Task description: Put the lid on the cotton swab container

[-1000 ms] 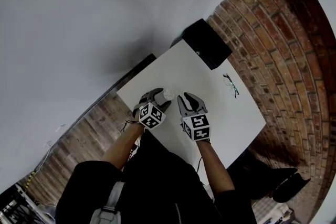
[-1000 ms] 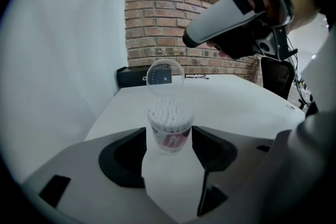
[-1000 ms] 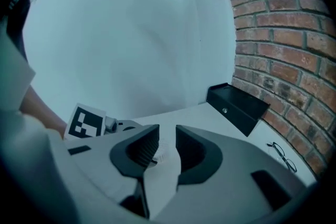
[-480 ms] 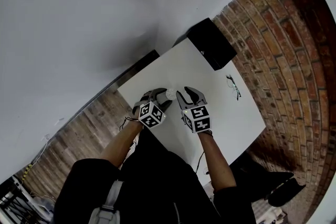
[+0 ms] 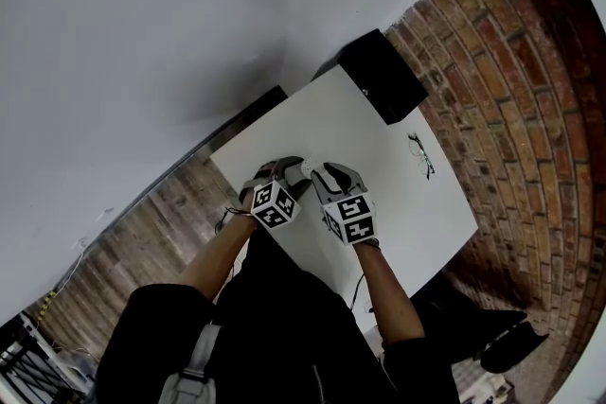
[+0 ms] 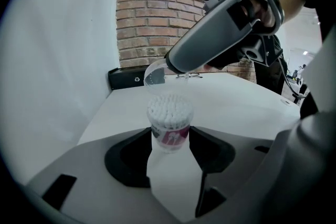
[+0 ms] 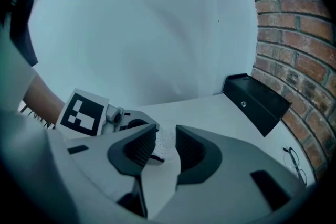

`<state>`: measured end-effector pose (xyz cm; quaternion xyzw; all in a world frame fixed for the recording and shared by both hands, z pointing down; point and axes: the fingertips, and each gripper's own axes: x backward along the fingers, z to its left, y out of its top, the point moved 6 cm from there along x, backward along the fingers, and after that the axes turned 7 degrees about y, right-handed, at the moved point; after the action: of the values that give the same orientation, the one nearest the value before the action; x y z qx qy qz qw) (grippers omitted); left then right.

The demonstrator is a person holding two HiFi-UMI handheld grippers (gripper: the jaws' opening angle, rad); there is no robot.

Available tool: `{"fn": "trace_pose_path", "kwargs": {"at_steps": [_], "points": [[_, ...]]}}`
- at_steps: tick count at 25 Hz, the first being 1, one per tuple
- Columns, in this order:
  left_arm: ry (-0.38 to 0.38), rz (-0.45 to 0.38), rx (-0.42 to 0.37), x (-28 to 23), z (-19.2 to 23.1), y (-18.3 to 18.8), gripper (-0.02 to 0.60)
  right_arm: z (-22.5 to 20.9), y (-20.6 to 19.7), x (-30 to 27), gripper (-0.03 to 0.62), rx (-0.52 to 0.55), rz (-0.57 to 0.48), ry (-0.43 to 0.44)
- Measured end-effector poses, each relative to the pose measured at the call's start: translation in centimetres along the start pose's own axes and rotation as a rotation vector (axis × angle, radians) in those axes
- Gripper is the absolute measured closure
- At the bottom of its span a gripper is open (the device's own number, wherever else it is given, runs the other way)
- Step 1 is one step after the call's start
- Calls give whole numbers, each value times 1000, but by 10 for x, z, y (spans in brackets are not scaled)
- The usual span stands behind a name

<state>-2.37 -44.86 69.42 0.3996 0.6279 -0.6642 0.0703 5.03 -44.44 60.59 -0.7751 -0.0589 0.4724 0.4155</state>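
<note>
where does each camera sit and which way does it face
Head view: on the person's head, facing down at the white table; shows both arms, the left gripper and right gripper.
Left gripper view: on that gripper, facing the brick wall; its jaws have just been closing, cotton swab container between them; right gripper holds the lid above.
Right gripper view: on that gripper, facing the white wall; its jaws have just been opening, lid between them; left gripper beyond.
Shared: both gripper views show the black box.
</note>
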Motion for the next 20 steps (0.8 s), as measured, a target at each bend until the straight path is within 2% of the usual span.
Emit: {"fn": "trace_pose_path", "kwargs": {"at_steps": [3,9,12,20], "points": [[5,-2,6,-2,-1,1,347,5,-2,0,468,-9,-6,21],[15,0,17,-6,-2,5,347,2,-3,2,516,-40,-35,31],[16,-1,23,-7,-3,5,347,2,-6,-1,544,-54,-25,49],[15,6,35,-8,-4,5,347,6,-15,-13,560,-78,33,78]]}}
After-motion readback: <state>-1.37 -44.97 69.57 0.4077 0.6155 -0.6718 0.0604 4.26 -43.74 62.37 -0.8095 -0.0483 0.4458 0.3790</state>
